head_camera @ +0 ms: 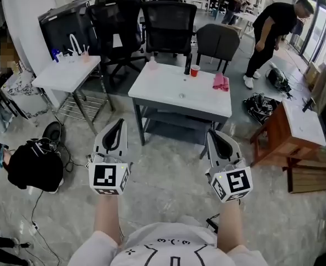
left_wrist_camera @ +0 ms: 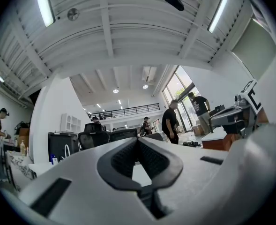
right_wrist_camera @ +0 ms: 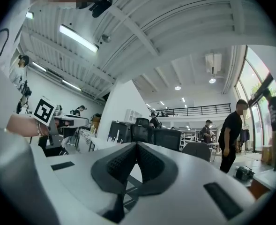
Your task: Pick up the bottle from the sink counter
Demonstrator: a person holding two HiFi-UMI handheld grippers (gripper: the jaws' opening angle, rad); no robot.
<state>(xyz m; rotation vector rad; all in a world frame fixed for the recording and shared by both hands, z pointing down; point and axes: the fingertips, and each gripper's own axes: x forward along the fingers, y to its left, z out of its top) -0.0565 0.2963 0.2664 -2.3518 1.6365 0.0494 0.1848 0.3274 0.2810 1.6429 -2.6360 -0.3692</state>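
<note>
A white counter [head_camera: 68, 73] with a white faucet-like loop [head_camera: 74, 44] stands at the back left, and a small blue bottle [head_camera: 55, 55] sits at its far left corner. On the white centre table [head_camera: 174, 96] are a dark bottle [head_camera: 188, 63], a red cup [head_camera: 195, 70] and a pink cloth [head_camera: 221, 82]. My left gripper [head_camera: 120, 122] and right gripper [head_camera: 212, 133] hang side by side over the floor, well short of both tables. In the left gripper view the left gripper [left_wrist_camera: 138, 140] has its jaws together with nothing between them. So does the right gripper [right_wrist_camera: 137, 144] in its own view.
Black office chairs [head_camera: 168, 24] line the far side of the tables. A person in black [head_camera: 268, 32] bends over at the back right. A wooden table [head_camera: 295, 129] stands to the right. On the floor at left lie a black bag [head_camera: 35, 165] and cables.
</note>
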